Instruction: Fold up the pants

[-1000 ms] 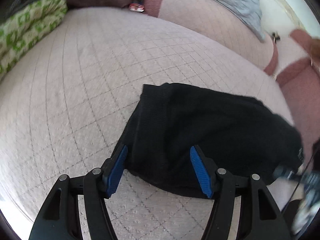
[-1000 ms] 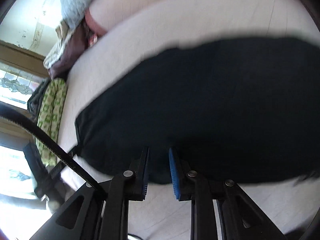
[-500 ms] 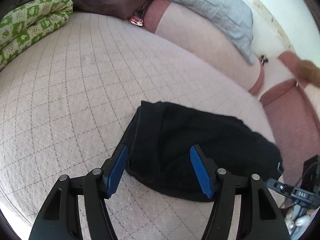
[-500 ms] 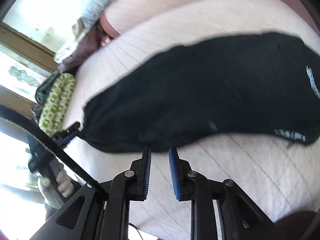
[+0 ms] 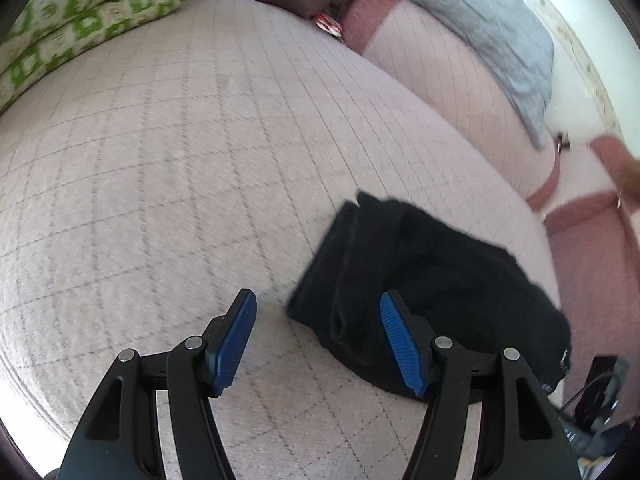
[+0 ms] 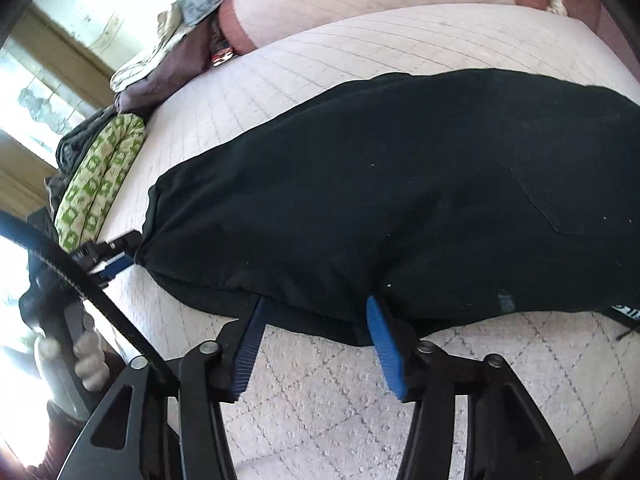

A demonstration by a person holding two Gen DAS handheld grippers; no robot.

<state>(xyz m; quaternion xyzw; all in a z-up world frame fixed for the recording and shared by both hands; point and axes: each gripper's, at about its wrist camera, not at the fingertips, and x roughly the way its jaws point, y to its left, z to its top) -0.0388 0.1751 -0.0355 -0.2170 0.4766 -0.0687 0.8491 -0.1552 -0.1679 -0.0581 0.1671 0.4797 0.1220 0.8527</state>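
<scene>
A pale quilted bed cover fills the left wrist view, with a green-patterned folded blanket at the far left and a grey pillow against the back. The black pants are seen lying folded on the cover, to the right of centre. The left gripper is held with its jaws spread wide; the left blue pad is over bare cover, the right pad at the pants' near edge. Contact there cannot be judged, the frame being blurred.

Right wrist view: the same cover is seen beneath, the green blanket far left beside a bright window. The pants are spread across the middle as a long dark shape, a patch pocket visible at the right. The right gripper is held with jaws spread, both pad tips tucked at the pants' near hem, nothing pinched. The left gripper is seen at the pants' left end.
</scene>
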